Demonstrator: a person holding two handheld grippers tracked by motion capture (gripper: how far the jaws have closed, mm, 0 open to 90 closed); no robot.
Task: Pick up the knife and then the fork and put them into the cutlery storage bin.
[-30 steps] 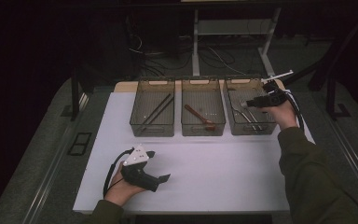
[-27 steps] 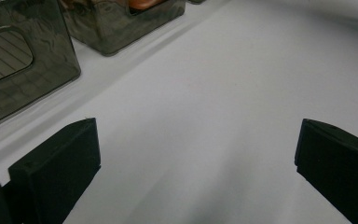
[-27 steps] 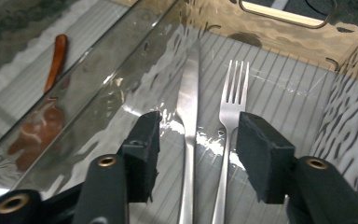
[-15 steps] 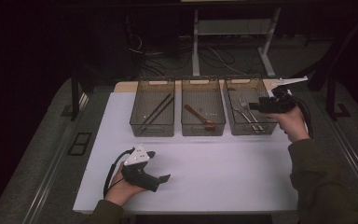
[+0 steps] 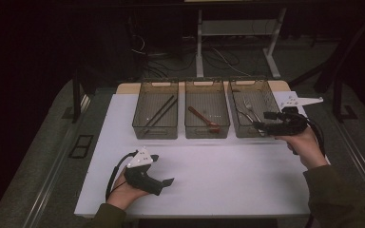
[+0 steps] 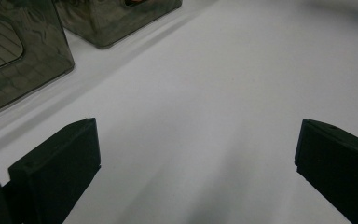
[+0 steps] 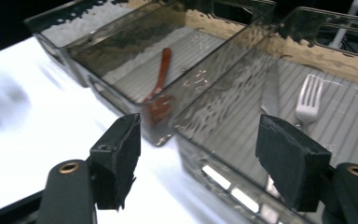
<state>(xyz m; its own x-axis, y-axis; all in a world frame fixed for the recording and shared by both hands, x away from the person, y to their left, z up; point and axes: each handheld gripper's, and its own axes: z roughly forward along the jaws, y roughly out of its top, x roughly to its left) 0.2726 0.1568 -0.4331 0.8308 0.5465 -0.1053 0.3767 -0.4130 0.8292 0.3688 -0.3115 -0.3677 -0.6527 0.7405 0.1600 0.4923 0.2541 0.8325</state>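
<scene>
Three smoky clear bins stand in a row at the back of the white table (image 5: 228,175). The left bin (image 5: 155,130) holds dark chopsticks (image 5: 161,113). A brown spoon (image 5: 202,118) (image 7: 161,74) lies in the middle bin (image 5: 207,132). The right bin (image 5: 247,134) (image 7: 233,182) holds a fork (image 5: 249,108) (image 7: 309,98) and other metal cutlery. My right gripper (image 5: 262,120) (image 7: 198,140) hovers at that bin's front right corner, pointing left; its jaws have just been opening and stand open with nothing between them. My left gripper (image 5: 161,169) (image 6: 196,140) rests open on the table's front left.
Bare white tabletop (image 6: 223,93) stretches between the bins and the front edge. Beyond the table, cables (image 5: 218,59) and a desk frame (image 5: 199,42) sit on the dark floor. The right forearm (image 5: 332,194) crosses the table's right front corner.
The right hand has drawn back from above the right bin toward the near side, and its jaws have widened. The left hand has stayed put.
</scene>
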